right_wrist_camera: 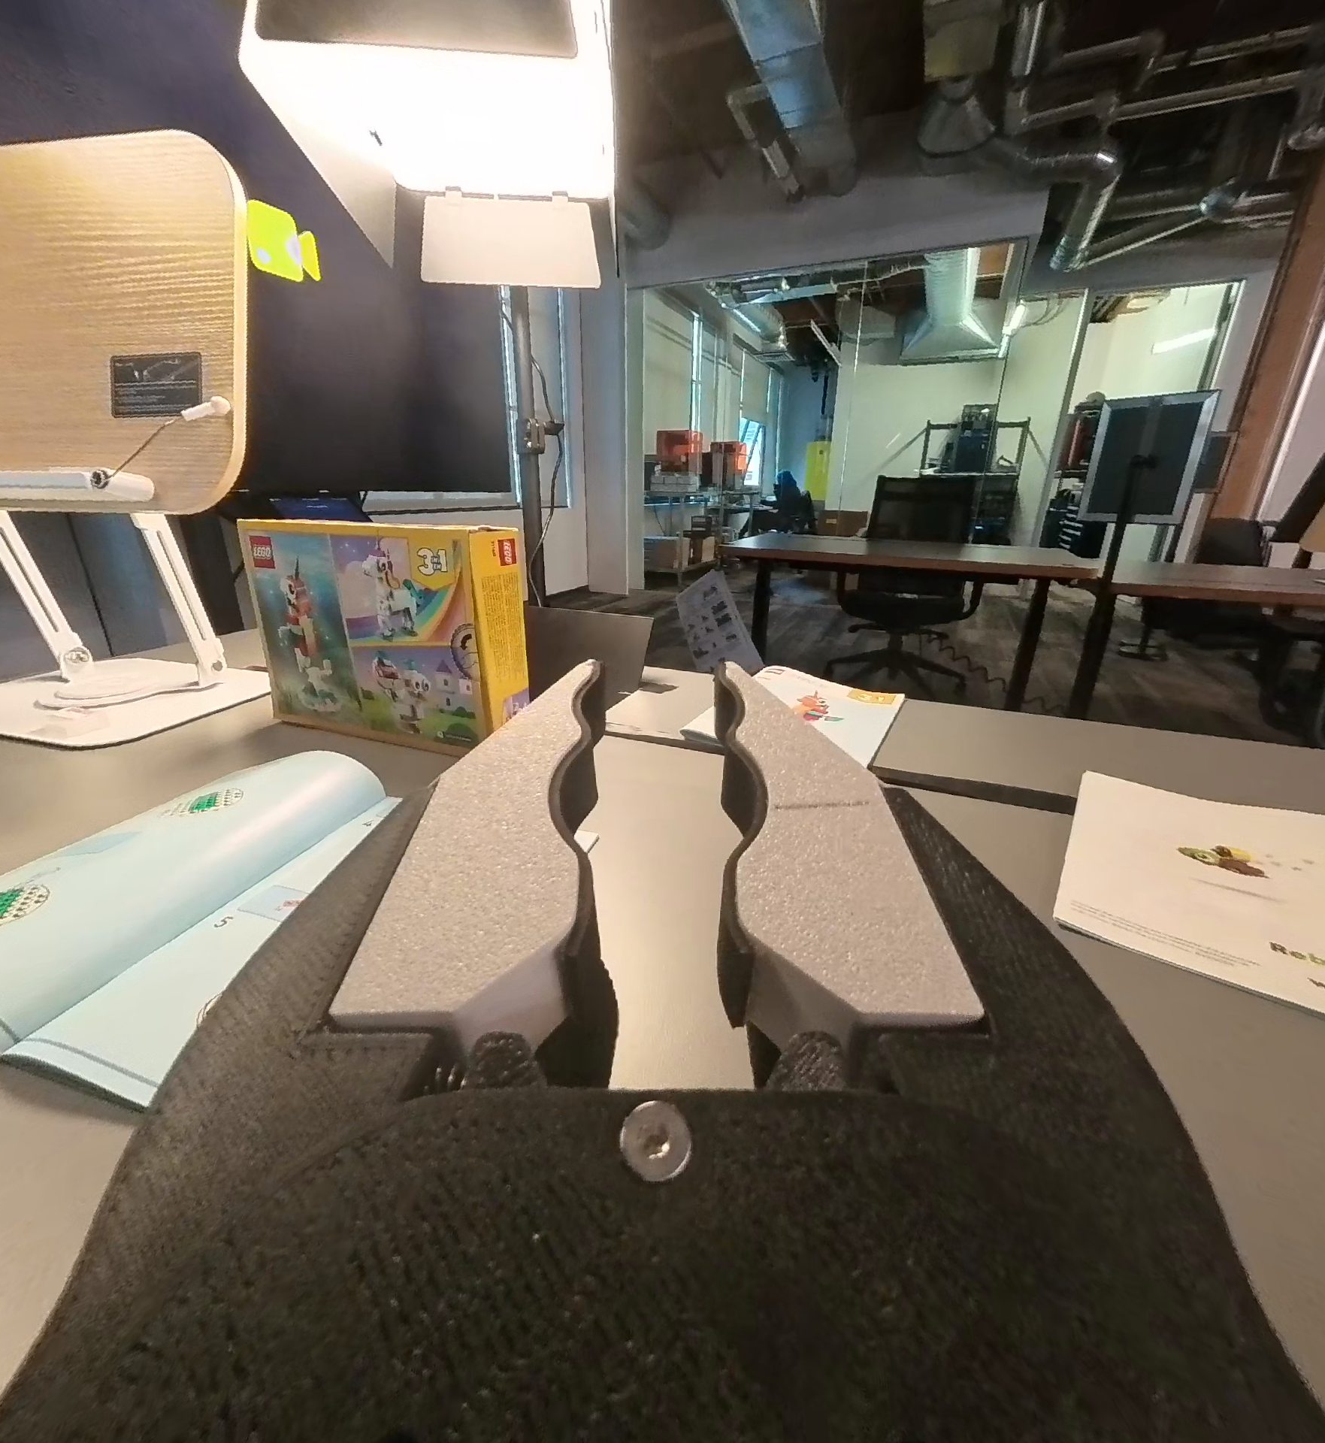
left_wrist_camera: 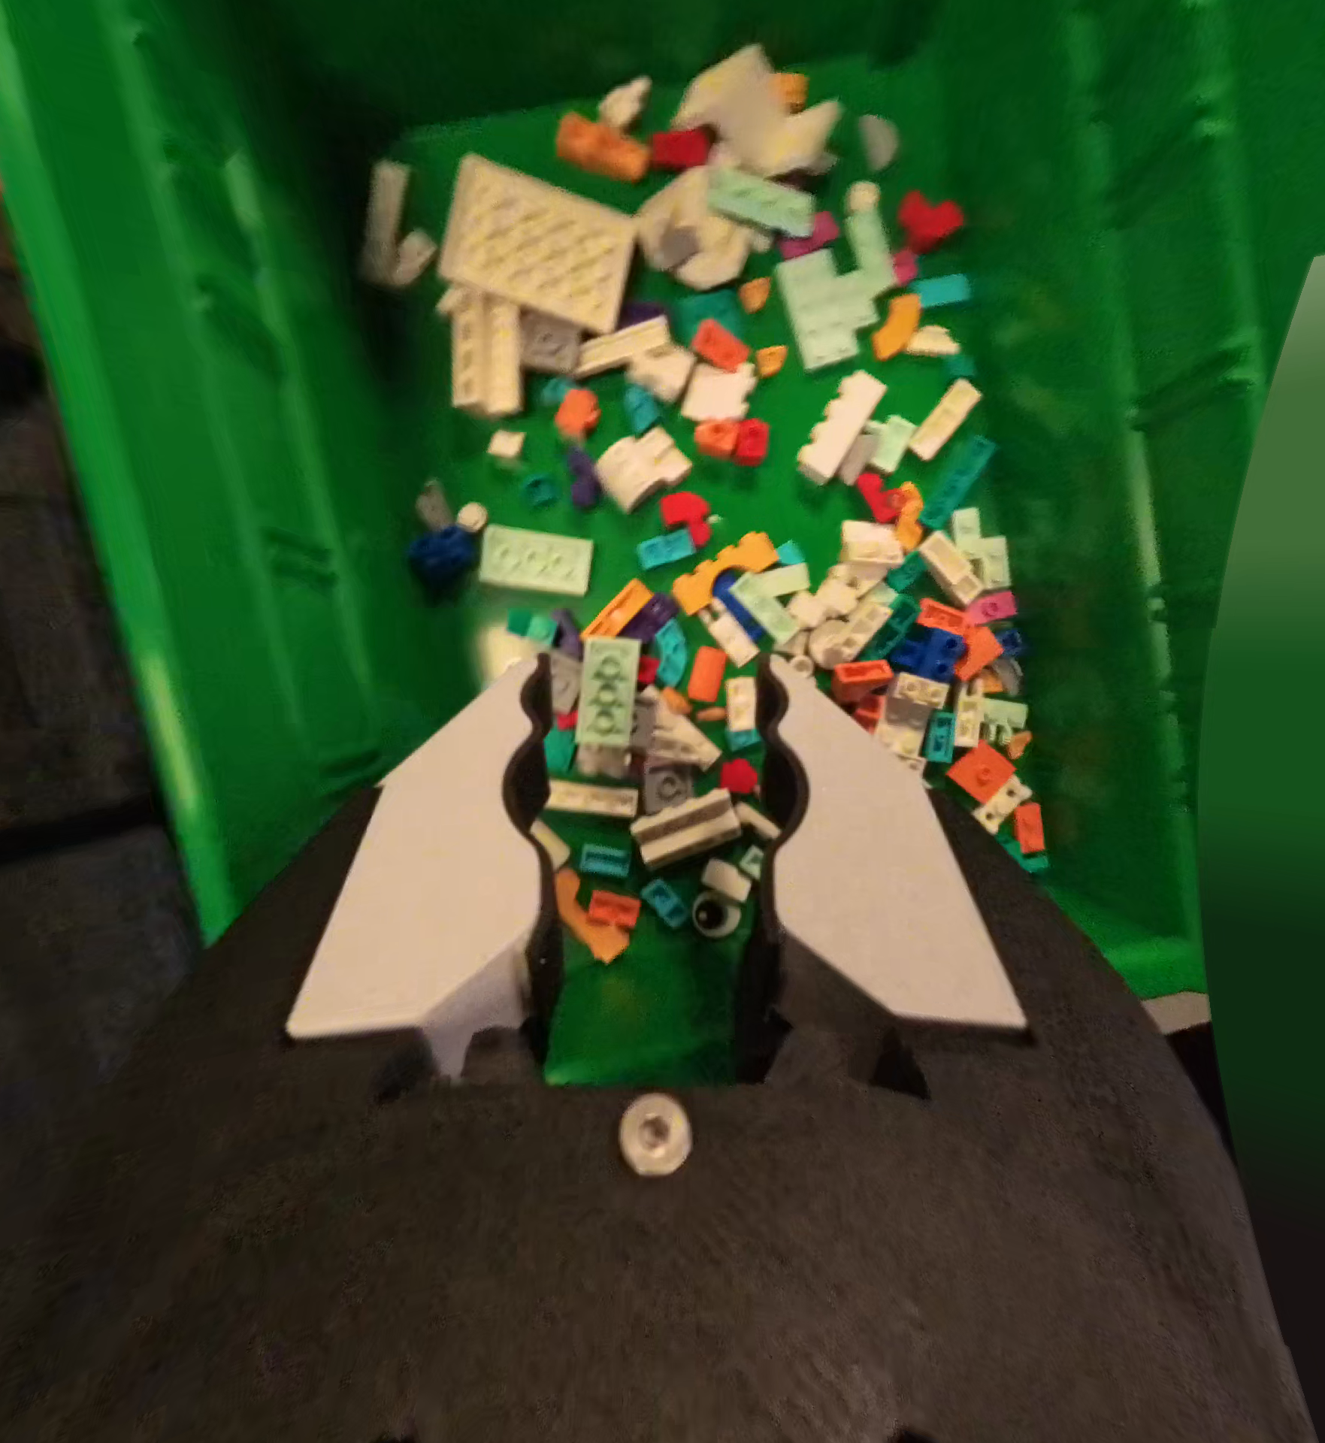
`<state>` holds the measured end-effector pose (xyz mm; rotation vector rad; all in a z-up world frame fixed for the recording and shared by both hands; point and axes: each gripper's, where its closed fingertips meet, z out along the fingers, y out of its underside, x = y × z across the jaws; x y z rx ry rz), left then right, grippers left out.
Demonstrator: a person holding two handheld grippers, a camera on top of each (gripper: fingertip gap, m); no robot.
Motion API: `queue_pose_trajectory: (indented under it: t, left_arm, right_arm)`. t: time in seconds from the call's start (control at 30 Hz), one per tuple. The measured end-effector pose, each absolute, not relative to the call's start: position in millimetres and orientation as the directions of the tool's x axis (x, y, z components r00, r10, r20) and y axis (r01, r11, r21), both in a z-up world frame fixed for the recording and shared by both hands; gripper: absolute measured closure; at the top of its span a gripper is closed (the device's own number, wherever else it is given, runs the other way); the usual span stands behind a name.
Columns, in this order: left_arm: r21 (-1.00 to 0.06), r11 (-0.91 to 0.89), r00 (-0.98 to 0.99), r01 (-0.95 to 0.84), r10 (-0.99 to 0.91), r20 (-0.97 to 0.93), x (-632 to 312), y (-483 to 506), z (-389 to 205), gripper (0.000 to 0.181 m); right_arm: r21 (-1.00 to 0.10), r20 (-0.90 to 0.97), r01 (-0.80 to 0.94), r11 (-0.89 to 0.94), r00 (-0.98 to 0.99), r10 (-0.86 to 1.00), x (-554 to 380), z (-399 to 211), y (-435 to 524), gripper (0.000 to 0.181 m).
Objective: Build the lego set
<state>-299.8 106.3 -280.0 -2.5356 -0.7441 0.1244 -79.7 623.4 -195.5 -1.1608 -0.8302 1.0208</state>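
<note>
In the left wrist view my left gripper [left_wrist_camera: 655,664] is open and empty, held over a green bin [left_wrist_camera: 253,468] full of loose lego pieces. A mint green plate [left_wrist_camera: 606,691] and a grey grooved brick [left_wrist_camera: 682,835] lie between the fingers, below them. A large white plate [left_wrist_camera: 538,238] lies at the far end of the bin. The view is blurred. In the right wrist view my right gripper [right_wrist_camera: 657,671] is open and empty, just above the grey table [right_wrist_camera: 1034,796]. An open instruction booklet [right_wrist_camera: 151,882] lies to its left.
The lego set box [right_wrist_camera: 390,632] stands behind the right gripper. A white stand with a wooden panel [right_wrist_camera: 89,328] is at the far left. A second booklet [right_wrist_camera: 1237,898] lies at the right, another booklet [right_wrist_camera: 823,714] past the fingertips. Desks and chairs stand beyond the table.
</note>
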Motion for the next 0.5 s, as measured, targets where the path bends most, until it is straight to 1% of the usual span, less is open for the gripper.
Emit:
queue_pose_trajectory:
  t: [0.07,0.17,0.23,0.3,0.33,0.43,0.5]
  left_arm:
    - [-0.481,-0.709,0.82,0.515,0.572,0.035,-305,97,-275,0.132]
    - [-0.497,-0.74,0.853,0.453,0.522,0.001,-306,105,-272,0.139]
    - [-0.528,-0.764,0.908,0.371,0.418,0.034,-295,129,-272,0.144]
    - [-0.568,-0.785,0.962,0.248,0.268,0.049,-282,159,-272,0.147]
    - [-0.571,-0.801,0.98,0.181,0.195,0.036,-278,172,-274,0.149]
    - [-0.524,-0.852,0.999,-0.015,0.008,-0.041,-271,196,-289,0.156]
    - [-0.499,-0.862,0.996,-0.084,-0.056,-0.072,-272,208,-295,0.161]
  right_arm:
    - [-0.976,0.006,-0.205,0.08,0.338,0.941,-79,-195,624,0.155]
    - [-0.976,0.007,-0.203,0.081,0.339,0.941,-79,-195,624,0.155]
    - [-0.976,0.009,-0.201,0.083,0.341,0.94,-79,-195,624,0.155]
    - [-0.976,0.012,-0.198,0.085,0.342,0.94,-80,-196,624,0.155]
    - [-0.977,0.014,-0.197,0.086,0.342,0.939,-80,-196,624,0.155]
    - [-0.977,0.016,-0.196,0.089,0.344,0.939,-80,-196,624,0.155]
    - [-0.976,0.015,-0.197,0.088,0.346,0.938,-79,-195,624,0.155]
